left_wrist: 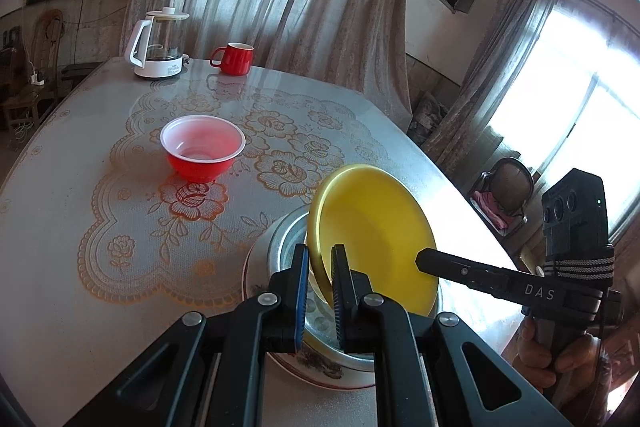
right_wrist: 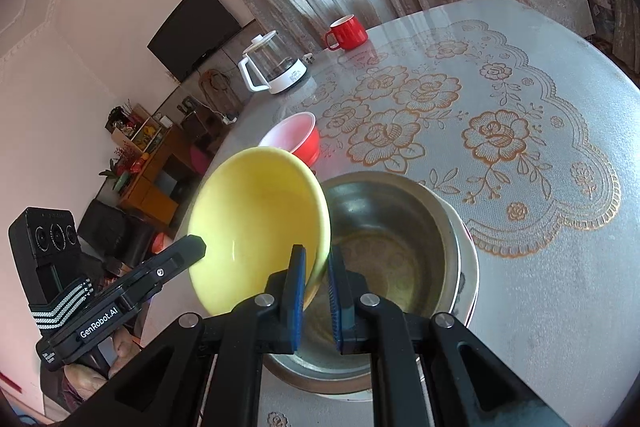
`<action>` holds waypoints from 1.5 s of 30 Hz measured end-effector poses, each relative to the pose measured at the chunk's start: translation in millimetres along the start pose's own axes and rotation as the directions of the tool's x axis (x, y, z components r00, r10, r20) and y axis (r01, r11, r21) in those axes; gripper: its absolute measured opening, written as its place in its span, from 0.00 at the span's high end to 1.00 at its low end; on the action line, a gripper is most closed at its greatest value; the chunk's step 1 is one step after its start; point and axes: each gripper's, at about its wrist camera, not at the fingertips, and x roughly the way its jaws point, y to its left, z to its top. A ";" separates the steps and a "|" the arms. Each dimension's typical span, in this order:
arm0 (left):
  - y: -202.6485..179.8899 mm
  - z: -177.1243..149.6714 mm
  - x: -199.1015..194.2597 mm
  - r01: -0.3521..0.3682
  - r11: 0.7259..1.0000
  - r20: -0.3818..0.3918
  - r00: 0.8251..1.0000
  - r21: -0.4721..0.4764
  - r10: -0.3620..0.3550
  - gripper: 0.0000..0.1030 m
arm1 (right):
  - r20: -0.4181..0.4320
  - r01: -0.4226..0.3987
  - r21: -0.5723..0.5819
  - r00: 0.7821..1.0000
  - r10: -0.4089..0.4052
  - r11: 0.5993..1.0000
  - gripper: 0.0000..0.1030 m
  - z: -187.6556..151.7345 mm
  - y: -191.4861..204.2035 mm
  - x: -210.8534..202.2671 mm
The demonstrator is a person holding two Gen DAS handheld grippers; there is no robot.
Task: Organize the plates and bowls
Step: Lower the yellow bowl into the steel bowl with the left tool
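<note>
A yellow bowl [left_wrist: 372, 227] is held tilted on edge over a steel bowl [right_wrist: 392, 239], which sits on a patterned plate [left_wrist: 320, 367]. My left gripper [left_wrist: 320, 255] is shut on the yellow bowl's rim on one side. My right gripper [right_wrist: 316, 259] is shut on the rim of the yellow bowl [right_wrist: 256, 223] on the opposite side; it also shows in the left wrist view [left_wrist: 424, 261]. A red bowl [left_wrist: 203, 147] with a white inside stands alone farther out on the table; in the right wrist view the red bowl [right_wrist: 296, 135] is just behind the yellow one.
A glass kettle [left_wrist: 158, 45] with a white base and a red mug [left_wrist: 234, 58] stand at the table's far edge. A lace-pattern cloth under glass [left_wrist: 120, 227] covers the round table. A chair [left_wrist: 508, 195] stands beyond the right edge.
</note>
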 end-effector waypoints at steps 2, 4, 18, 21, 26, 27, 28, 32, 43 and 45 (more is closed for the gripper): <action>-1.8 -5.5 -0.5 -0.001 1.000 -0.003 1.000 0.004 0.001 0.89 | 0.007 0.001 0.002 1.000 -0.001 1.000 0.90 -5.9 -1.3 -3.0; -2.6 -9.8 -0.8 0.003 1.000 -0.008 1.000 0.005 -0.003 0.89 | 0.016 0.002 0.003 1.000 -0.002 1.000 0.90 -10.6 -2.2 -6.6; 4.0 -31.2 -4.5 0.033 0.999 -0.025 0.999 -0.038 -0.034 0.89 | 0.059 0.013 -0.008 0.998 -0.013 1.000 0.90 -33.1 2.6 -19.2; 9.6 -34.3 -9.0 0.052 0.996 -0.018 0.998 -0.068 -0.053 0.90 | 0.061 0.019 -0.029 0.998 -0.017 0.999 0.90 -35.5 7.7 -17.8; 12.3 -31.6 -10.5 0.057 0.995 -0.012 0.998 -0.083 -0.059 0.90 | 0.066 0.038 -0.074 0.997 -0.034 0.997 0.90 -40.1 17.4 -15.7; 12.4 -29.7 -9.3 0.061 0.994 -0.015 0.998 -0.088 -0.063 0.90 | 0.064 0.039 -0.072 0.997 -0.034 0.997 0.90 -40.1 17.2 -14.8; 11.9 -27.6 -7.8 0.068 0.993 -0.017 0.997 -0.092 -0.070 0.90 | 0.061 0.038 -0.065 0.998 -0.034 0.997 0.90 -39.3 16.0 -13.9; 6.2 -17.3 -1.9 0.100 0.990 -0.021 0.995 -0.097 -0.102 0.90 | 0.087 0.043 -0.038 0.995 -0.039 0.998 0.90 -37.1 10.2 -18.7; -3.9 -16.7 25.9 0.063 0.995 -0.083 0.994 -0.081 -0.070 0.90 | 0.080 0.114 0.024 0.990 -0.115 0.993 0.90 -31.2 -8.4 -16.2; -3.5 -18.0 28.8 0.050 0.996 -0.093 0.994 -0.076 -0.057 0.90 | 0.070 0.113 0.035 0.991 -0.115 0.993 0.89 -30.7 -11.8 -12.7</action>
